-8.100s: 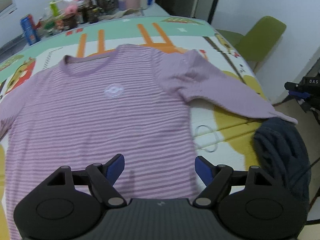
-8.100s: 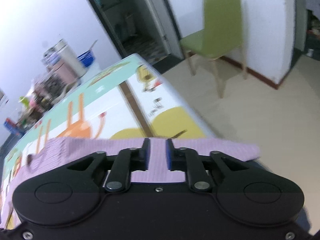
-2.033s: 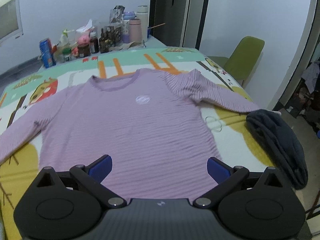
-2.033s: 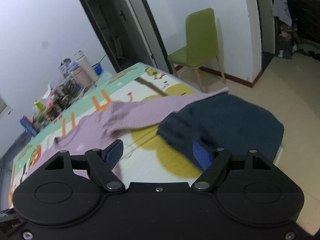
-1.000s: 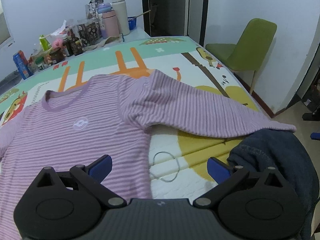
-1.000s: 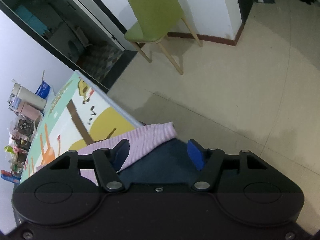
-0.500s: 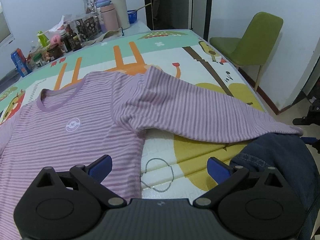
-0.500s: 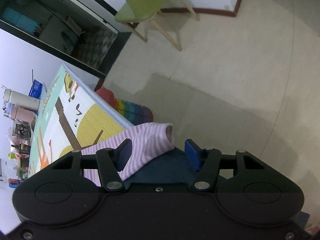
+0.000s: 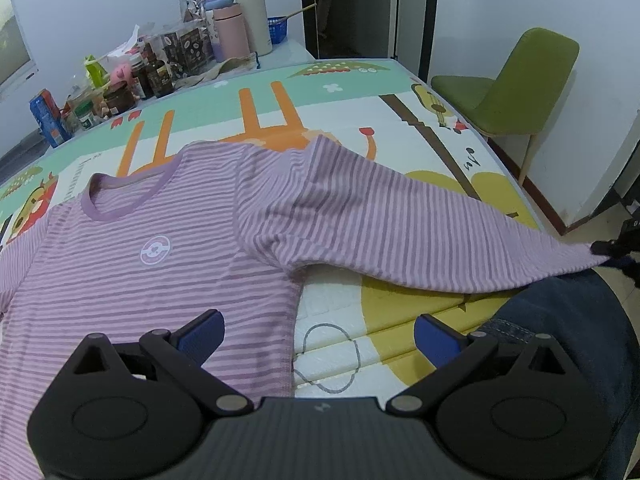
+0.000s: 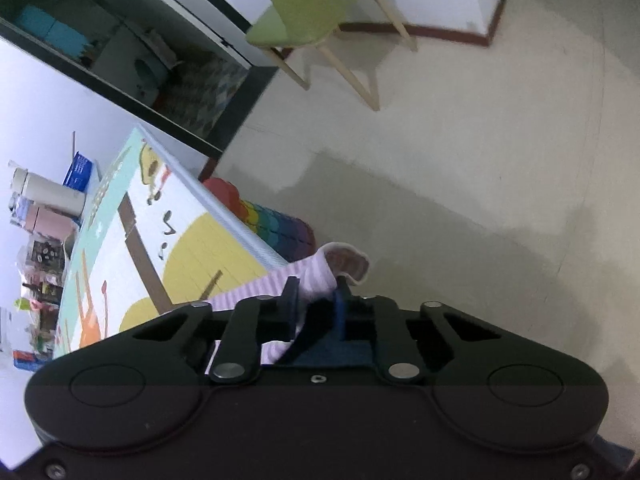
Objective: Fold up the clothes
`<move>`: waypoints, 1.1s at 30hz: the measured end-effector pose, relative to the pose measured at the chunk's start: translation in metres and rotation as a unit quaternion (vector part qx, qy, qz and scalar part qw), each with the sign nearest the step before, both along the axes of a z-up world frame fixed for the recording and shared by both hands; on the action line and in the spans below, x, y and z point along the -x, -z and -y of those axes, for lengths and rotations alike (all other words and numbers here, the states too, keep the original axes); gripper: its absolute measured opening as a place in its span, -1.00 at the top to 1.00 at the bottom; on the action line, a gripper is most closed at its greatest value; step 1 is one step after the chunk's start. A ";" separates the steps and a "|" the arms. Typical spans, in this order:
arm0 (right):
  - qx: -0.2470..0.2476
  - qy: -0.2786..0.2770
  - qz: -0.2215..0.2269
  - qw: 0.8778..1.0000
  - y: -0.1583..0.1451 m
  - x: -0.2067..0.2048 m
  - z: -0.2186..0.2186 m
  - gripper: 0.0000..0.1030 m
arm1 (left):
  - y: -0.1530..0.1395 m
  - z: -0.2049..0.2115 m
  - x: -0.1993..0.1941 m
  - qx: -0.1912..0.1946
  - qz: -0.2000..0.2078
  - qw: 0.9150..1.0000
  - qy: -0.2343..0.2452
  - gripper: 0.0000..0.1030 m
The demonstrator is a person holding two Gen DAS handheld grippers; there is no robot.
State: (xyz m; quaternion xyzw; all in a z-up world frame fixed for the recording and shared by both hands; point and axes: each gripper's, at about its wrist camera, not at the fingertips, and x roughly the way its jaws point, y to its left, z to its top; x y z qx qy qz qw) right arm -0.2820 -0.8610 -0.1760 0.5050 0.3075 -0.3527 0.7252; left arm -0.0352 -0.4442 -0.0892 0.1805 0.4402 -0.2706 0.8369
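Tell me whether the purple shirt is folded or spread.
Spread: purple shirt lies flat on the mat, sleeve stretched outward.

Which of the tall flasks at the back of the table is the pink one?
The shorter pink flask, standing just left of the taller cream flask; a purple-lidded bottle sits behind it.

Purple-striped shirt [image 9: 168, 248], dark blue garment [image 9: 576, 320], green chair [image 9: 516, 92].

No wording can be read anywhere. The purple striped shirt [image 9: 160, 240] bears a round white chest emblem [image 9: 155, 251] — its lettering illegible.
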 end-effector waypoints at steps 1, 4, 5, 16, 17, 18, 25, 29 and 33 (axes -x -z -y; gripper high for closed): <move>0.009 -0.002 0.001 1.000 -0.005 -0.002 -0.002 0.76 | 0.000 -0.001 0.000 0.001 -0.001 1.000 0.000 -0.99; 0.032 -0.008 0.014 0.999 -0.025 -0.007 -0.009 0.77 | -0.001 -0.005 -0.001 0.005 -0.004 1.000 0.000 -0.99; 0.040 -0.011 0.021 0.999 -0.032 -0.009 -0.012 0.77 | -0.002 -0.007 -0.001 0.007 -0.004 1.000 -0.001 -0.99; 0.140 -0.099 0.090 0.981 -0.133 -0.055 -0.091 0.78 | -0.024 -0.057 -0.008 0.049 0.003 0.999 -0.024 -0.99; 0.144 -0.107 0.095 0.979 -0.141 -0.061 -0.101 0.79 | -0.026 -0.065 -0.010 0.053 0.003 0.998 -0.028 -0.99; 0.149 -0.115 0.098 0.977 -0.149 -0.066 -0.111 0.79 | -0.029 -0.074 -0.012 0.056 0.005 0.998 -0.030 -0.99; 0.185 -0.139 0.100 0.968 -0.187 -0.107 -0.195 0.79 | -0.050 -0.145 -0.026 0.071 0.020 0.997 -0.031 -0.99; 0.202 -0.146 0.097 0.964 -0.204 -0.131 -0.246 0.79 | -0.058 -0.188 -0.039 0.080 0.023 0.996 -0.028 -0.99; 0.213 -0.152 0.091 0.961 -0.211 -0.152 -0.298 0.79 | -0.061 -0.228 -0.054 0.089 0.016 0.995 -0.030 -0.99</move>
